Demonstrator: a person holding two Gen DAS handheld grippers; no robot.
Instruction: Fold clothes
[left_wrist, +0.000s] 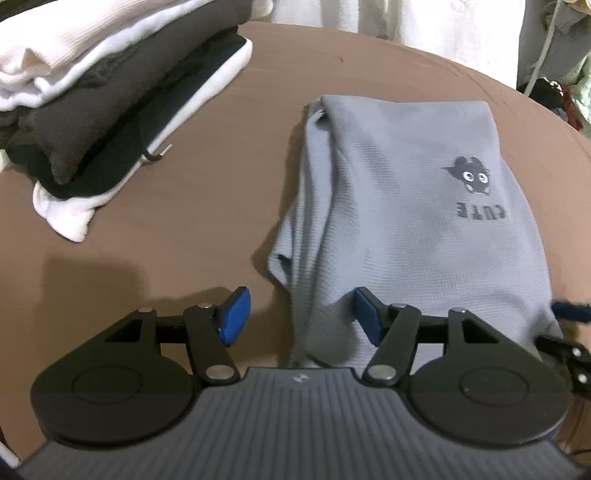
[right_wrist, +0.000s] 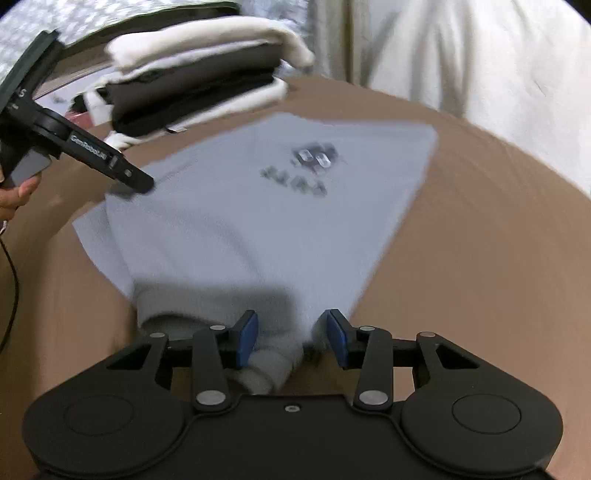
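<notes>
Both tools gape wide, gripping nothing: left tool (left_wrist: 299, 314) and right tool (right_wrist: 291, 338) at the folded grey waffle-knit shirt's (left_wrist: 417, 221) near edge, frame centre, on the brown tabletop (left_wrist: 207, 192).

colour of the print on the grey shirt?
Dark, near-black cartoon print with "CUTE" lettering on the grey shirt; sharpest in the left wrist view.

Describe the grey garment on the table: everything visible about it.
The grey garment is a light blue-grey piece of waffle-textured knit, folded into a long, roughly rectangular shape and lying flat on the brown table. It bears a small dark cartoon-animal print with the word CUTE beneath. One long side is bunched in soft creases; a thicker ribbed grey part shows at the near end in the right wrist view. The open left gripper and open right gripper both straddle its near edge. It lies apart from the stack of folded clothes.
</notes>
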